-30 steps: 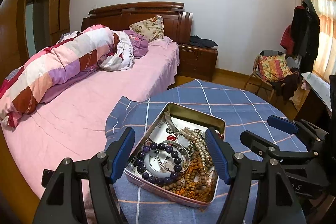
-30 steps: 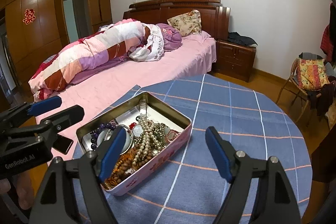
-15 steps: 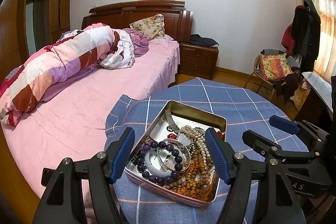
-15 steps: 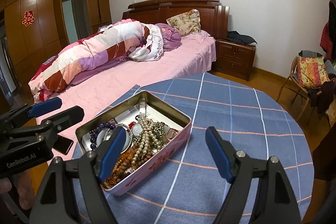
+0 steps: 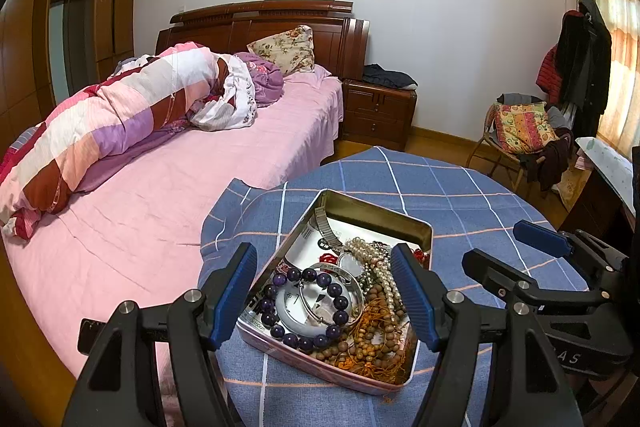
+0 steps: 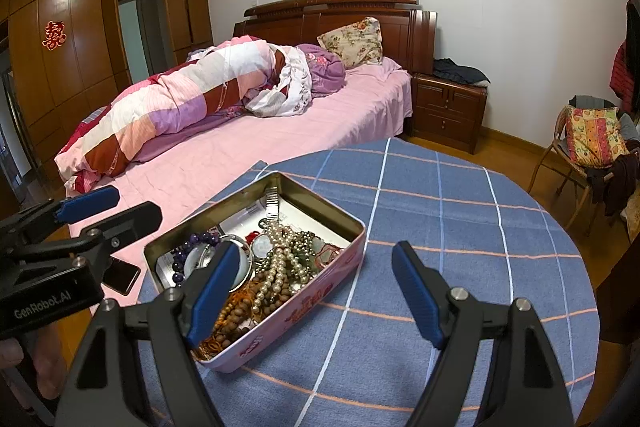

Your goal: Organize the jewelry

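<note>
— On the round table's blue checked cloth (image 6: 460, 227), what can you actually make out?

— From my remote seat I see the pink tin (image 6: 304, 303) near the table's bed-side edge, heaped with jewelry. My left gripper (image 5: 324, 291) hangs over its near end with both blue pads spread wide, gripping nothing. My right gripper (image 6: 314, 295) is likewise spread and empty, its left pad in front of the tin's contents and its right pad over bare cloth.

— What is hidden?

— Plenty. In the right wrist view that pad covers part of the purple bead bracelet (image 5: 308, 307) and the white ring it encircles. The pearl strand (image 6: 280, 259) and the brown wooden beads (image 5: 360, 335) are tangled together, so I can't separate individual pieces. A metal watch band (image 5: 324, 227) leans against the far wall, its lower end buried. Red bits beneath the pearls are too small to identify.

— Any writing?

— "GenRobot.AI" reads clearly on the left gripper's body in the right wrist view. Red lettering on the tin's side is illegible to me. A printed card lines the tin's floor; I can read only "150cm" at its edge. A dark phone (image 6: 122, 275) lies on the pink bed, partly behind the left gripper.
</note>
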`<state>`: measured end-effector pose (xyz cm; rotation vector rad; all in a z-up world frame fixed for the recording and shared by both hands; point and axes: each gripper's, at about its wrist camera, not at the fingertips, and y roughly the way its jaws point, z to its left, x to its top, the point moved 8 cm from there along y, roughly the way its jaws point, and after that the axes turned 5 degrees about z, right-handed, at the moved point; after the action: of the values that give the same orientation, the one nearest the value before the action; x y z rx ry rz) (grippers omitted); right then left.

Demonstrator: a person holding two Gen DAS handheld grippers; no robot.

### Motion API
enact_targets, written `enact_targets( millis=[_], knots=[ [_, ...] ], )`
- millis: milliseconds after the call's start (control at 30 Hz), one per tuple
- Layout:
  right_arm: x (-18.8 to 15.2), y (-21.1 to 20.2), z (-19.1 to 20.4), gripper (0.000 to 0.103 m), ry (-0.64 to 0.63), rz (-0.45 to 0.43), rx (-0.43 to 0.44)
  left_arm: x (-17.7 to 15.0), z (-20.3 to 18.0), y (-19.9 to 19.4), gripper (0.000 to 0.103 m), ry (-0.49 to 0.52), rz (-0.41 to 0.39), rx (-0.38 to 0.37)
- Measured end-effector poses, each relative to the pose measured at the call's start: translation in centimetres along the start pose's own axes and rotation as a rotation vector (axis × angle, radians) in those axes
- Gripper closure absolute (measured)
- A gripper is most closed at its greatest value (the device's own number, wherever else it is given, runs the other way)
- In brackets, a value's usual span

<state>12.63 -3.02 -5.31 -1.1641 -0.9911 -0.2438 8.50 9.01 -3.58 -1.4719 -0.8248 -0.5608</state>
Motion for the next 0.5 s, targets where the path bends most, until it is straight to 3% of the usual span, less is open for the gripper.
enact_targets(
  millis=[500],
  knots=[
    [-0.17, -0.04, 0.08, 0.021, 0.009, -0.01, -0.004, -0.08, 0.04, 0.17, 0.034, -0.005, -0.004, 0.004]
  ],
)
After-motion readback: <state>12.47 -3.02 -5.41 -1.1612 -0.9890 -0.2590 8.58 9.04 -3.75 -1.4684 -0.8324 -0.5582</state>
